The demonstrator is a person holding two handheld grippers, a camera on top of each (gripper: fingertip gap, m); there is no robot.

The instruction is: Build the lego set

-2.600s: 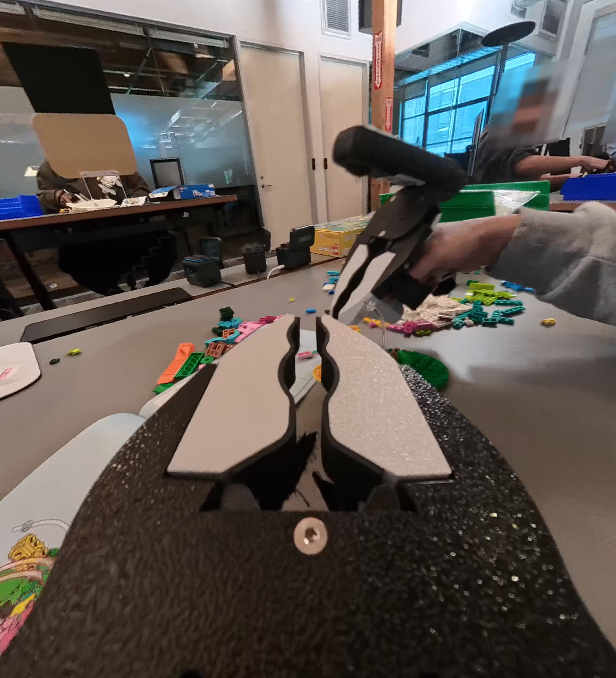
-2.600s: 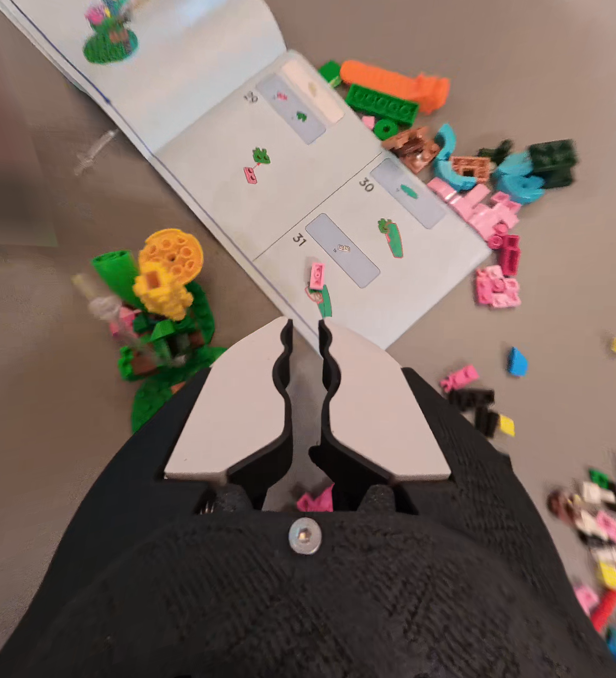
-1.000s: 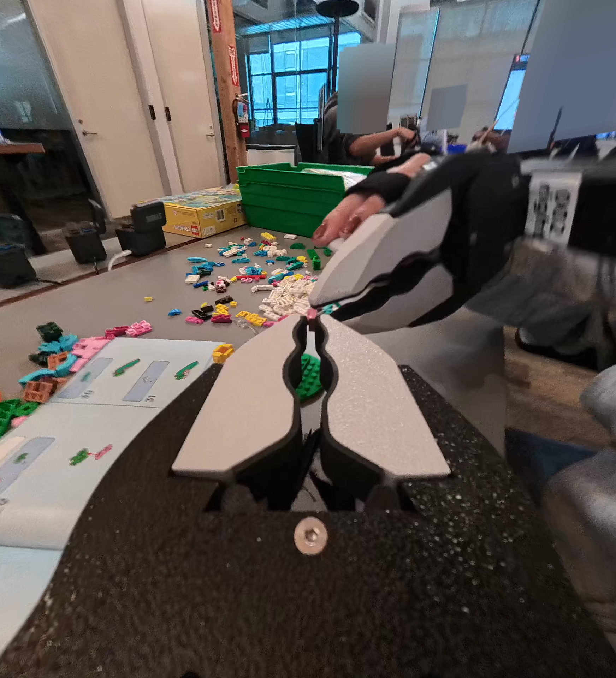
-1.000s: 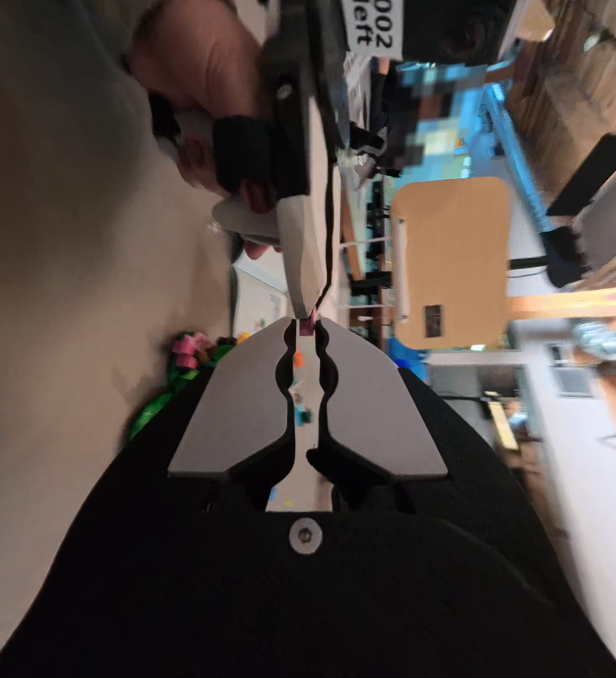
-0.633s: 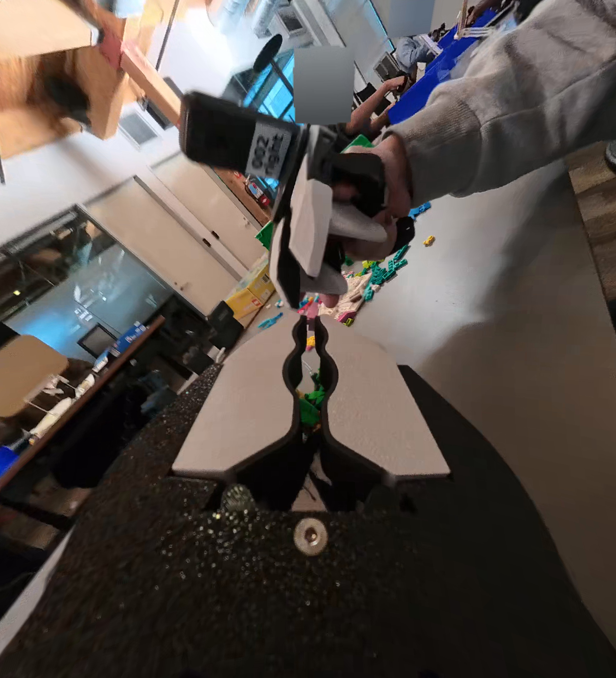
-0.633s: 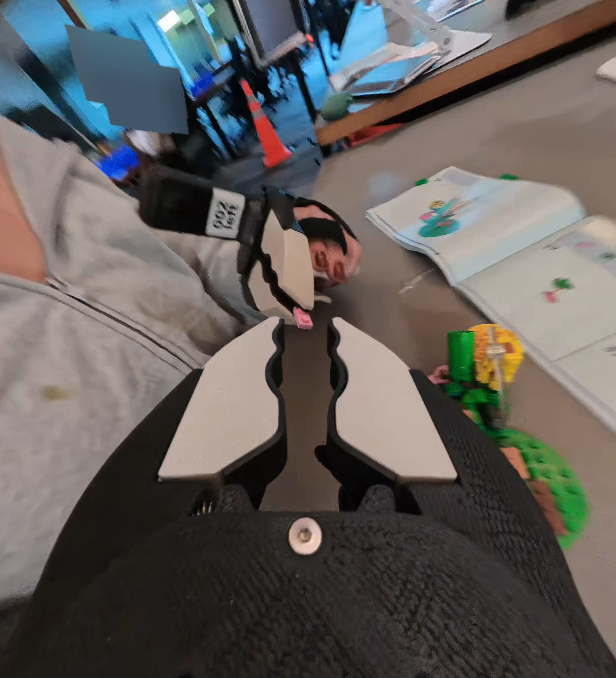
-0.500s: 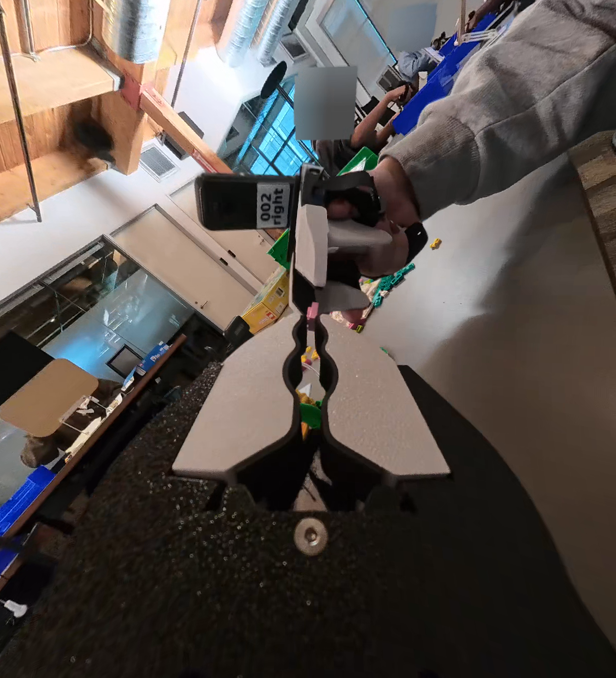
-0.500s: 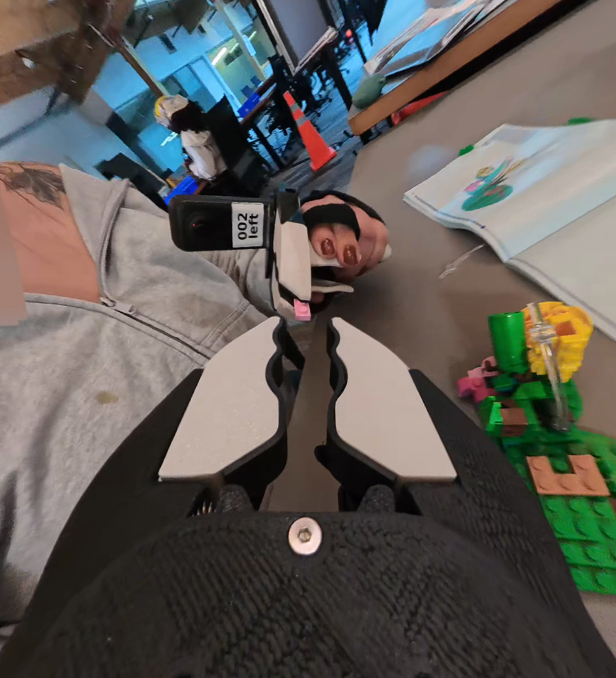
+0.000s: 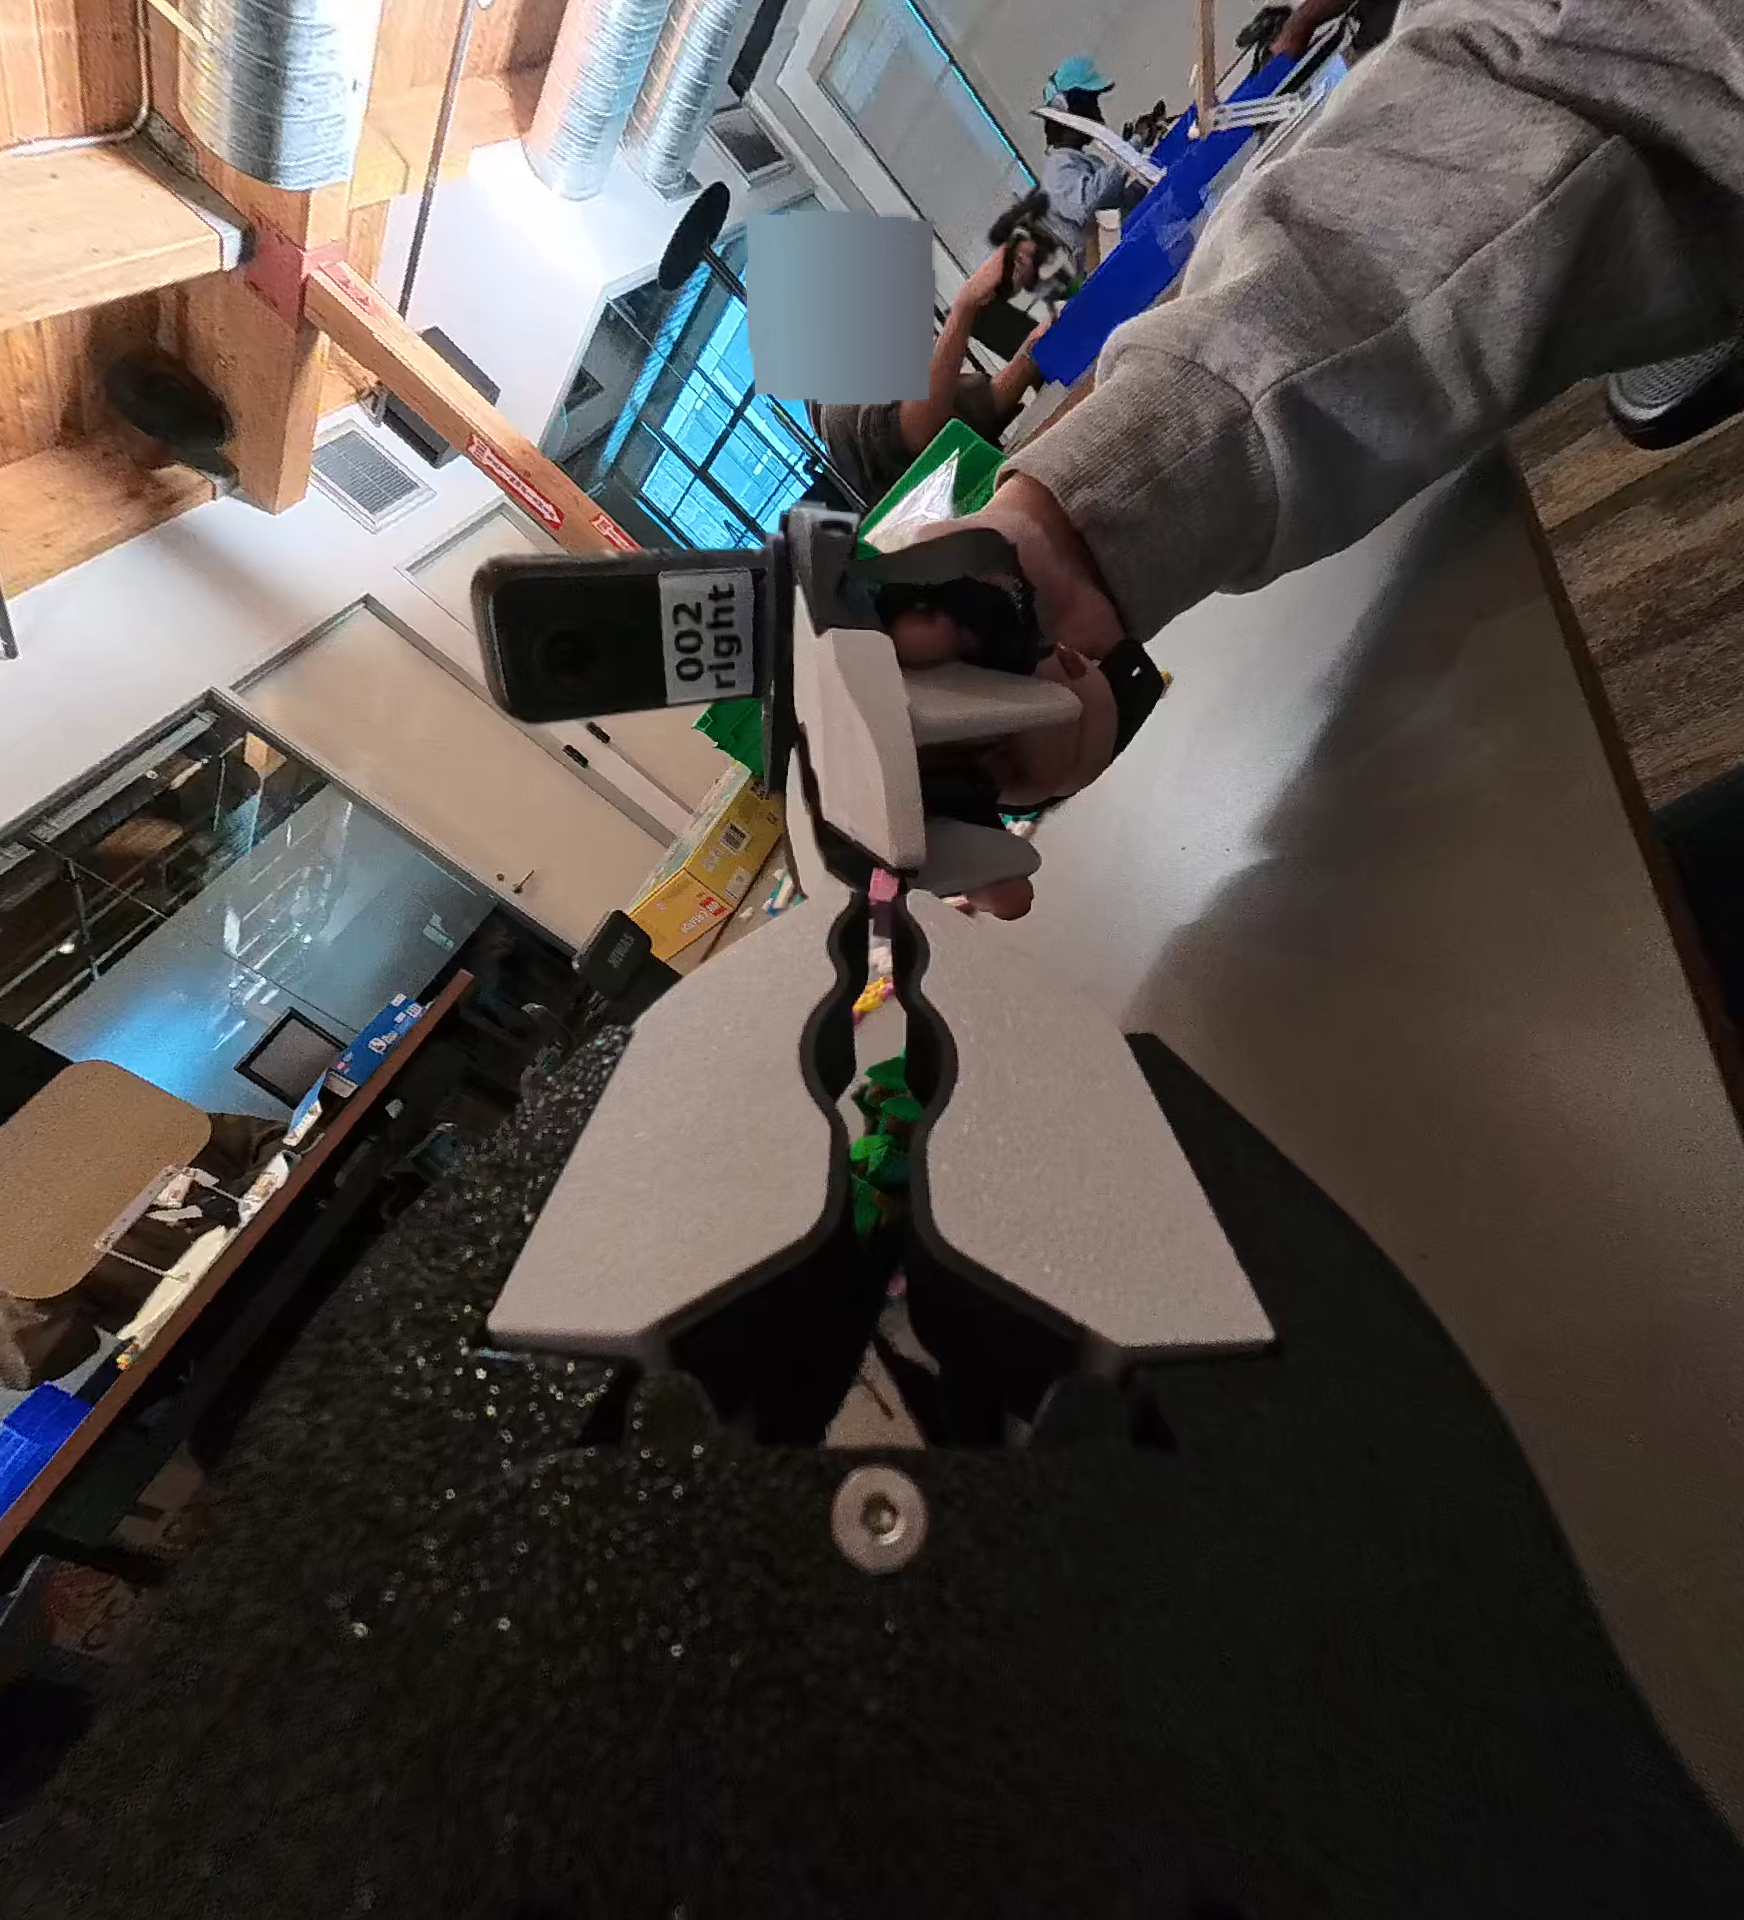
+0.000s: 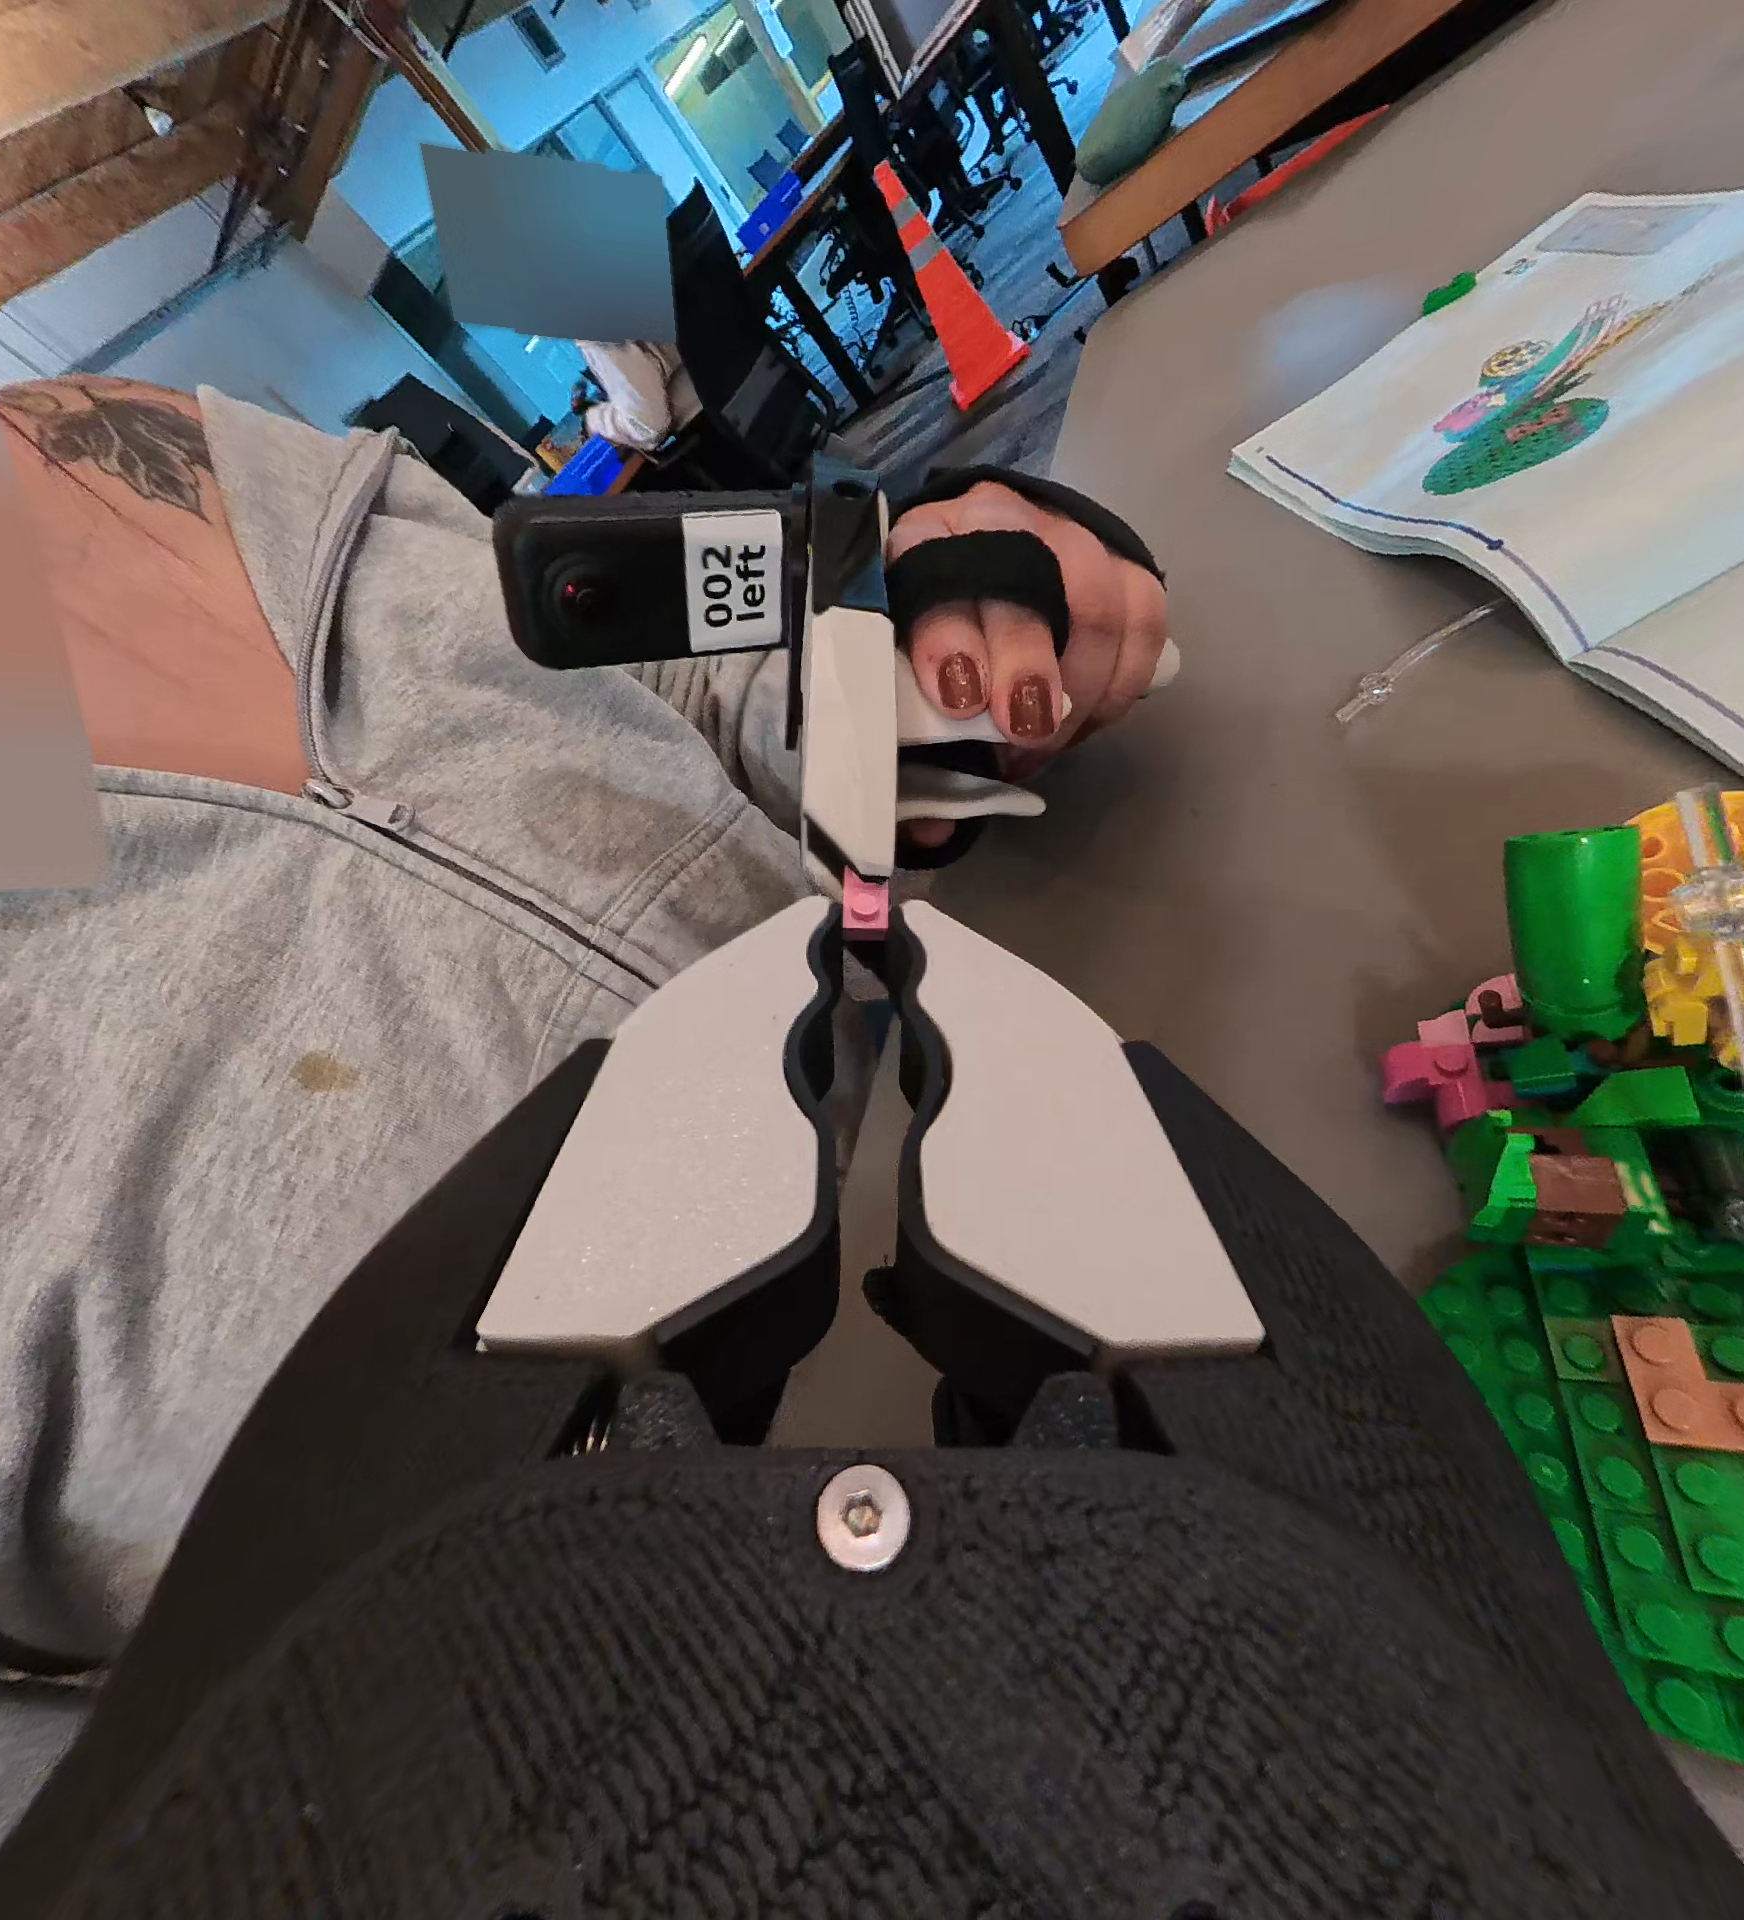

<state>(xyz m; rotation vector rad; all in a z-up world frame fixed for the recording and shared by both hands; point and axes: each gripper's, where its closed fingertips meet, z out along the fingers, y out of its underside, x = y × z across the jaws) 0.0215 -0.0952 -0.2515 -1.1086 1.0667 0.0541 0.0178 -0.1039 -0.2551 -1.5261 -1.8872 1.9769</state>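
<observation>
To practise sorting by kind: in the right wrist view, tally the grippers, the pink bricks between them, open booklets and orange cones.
Right gripper, left gripper: 2
Pink brick: 1
Booklet: 1
Cone: 1
Total: 5

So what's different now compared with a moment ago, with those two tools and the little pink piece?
Half a second ago the right tool stood open just short of the pink brick held by the left tool. Now its tips have closed on the brick, so both tools pinch it, tip to tip, above the table. The left tool's hold is unchanged; the green flower model and open booklet stayed put.
</observation>
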